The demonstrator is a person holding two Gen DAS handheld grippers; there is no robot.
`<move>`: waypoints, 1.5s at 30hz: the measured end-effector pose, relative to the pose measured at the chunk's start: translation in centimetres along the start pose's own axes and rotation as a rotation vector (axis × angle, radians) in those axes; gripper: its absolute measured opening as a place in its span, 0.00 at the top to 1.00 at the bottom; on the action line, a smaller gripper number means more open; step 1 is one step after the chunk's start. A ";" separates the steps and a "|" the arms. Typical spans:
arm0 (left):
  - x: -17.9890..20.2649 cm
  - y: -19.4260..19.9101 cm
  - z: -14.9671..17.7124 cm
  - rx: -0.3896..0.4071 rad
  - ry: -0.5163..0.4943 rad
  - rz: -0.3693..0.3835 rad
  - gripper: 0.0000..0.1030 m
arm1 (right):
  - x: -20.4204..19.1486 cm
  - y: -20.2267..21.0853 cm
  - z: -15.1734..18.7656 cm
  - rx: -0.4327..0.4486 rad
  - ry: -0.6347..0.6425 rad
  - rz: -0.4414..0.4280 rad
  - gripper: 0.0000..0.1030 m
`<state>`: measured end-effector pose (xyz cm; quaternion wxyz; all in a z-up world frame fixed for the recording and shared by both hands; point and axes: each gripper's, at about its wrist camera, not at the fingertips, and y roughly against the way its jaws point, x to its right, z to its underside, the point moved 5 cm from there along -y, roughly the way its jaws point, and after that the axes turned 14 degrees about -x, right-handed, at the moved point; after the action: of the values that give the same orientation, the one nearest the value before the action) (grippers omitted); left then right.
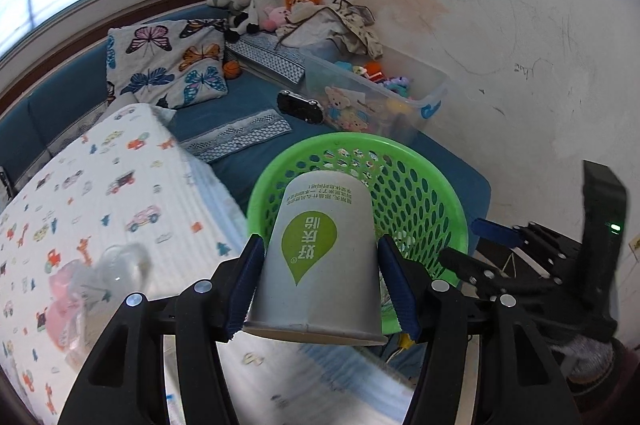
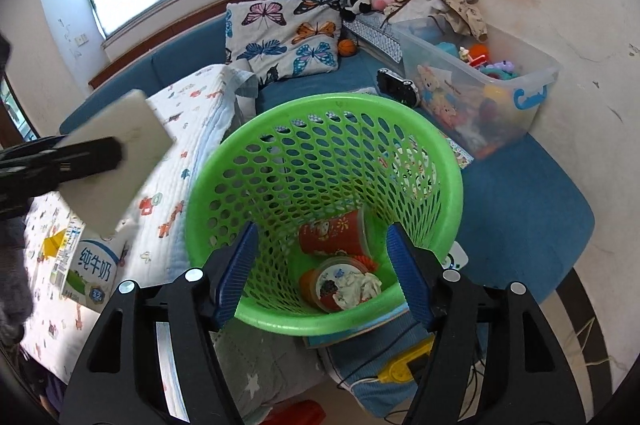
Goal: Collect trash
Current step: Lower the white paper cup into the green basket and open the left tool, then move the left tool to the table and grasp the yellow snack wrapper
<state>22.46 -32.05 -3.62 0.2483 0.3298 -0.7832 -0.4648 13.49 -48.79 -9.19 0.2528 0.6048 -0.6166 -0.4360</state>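
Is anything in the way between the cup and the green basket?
No, nothing visible blocks it. The left tongs hold the paper cup near the green basket, whose open top is clear. The right tongs flank its near rim.

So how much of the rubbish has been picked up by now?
Some is done: a red cup and a tub with crumpled paper lie in the green basket. In hand: the left gripper holds a paper cup near the basket. Left: a milk carton and a clear plastic wrapper on the bed.
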 end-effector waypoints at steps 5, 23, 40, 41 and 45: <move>1.0 -2.1 -0.9 -0.027 0.004 0.014 0.45 | 0.2 0.8 0.6 0.011 -0.006 -0.008 0.35; 3.0 -3.1 -1.5 -0.013 -0.012 0.033 0.30 | 1.1 1.4 1.6 0.015 -0.023 -0.017 0.35; -4.6 4.0 5.9 0.075 0.117 -0.065 0.30 | -5.5 1.8 2.4 0.015 0.071 -0.074 0.33; -5.3 4.3 6.4 0.076 0.129 -0.068 0.30 | -6.0 1.8 2.4 0.013 0.078 -0.078 0.33; -8.6 5.5 9.0 0.079 0.195 -0.106 0.30 | -8.4 1.5 2.5 0.007 0.117 -0.095 0.33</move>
<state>20.25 -18.62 -3.44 0.2852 0.4242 -0.7545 -0.4118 11.82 -40.30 -7.38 0.2655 0.6588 -0.5727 -0.4093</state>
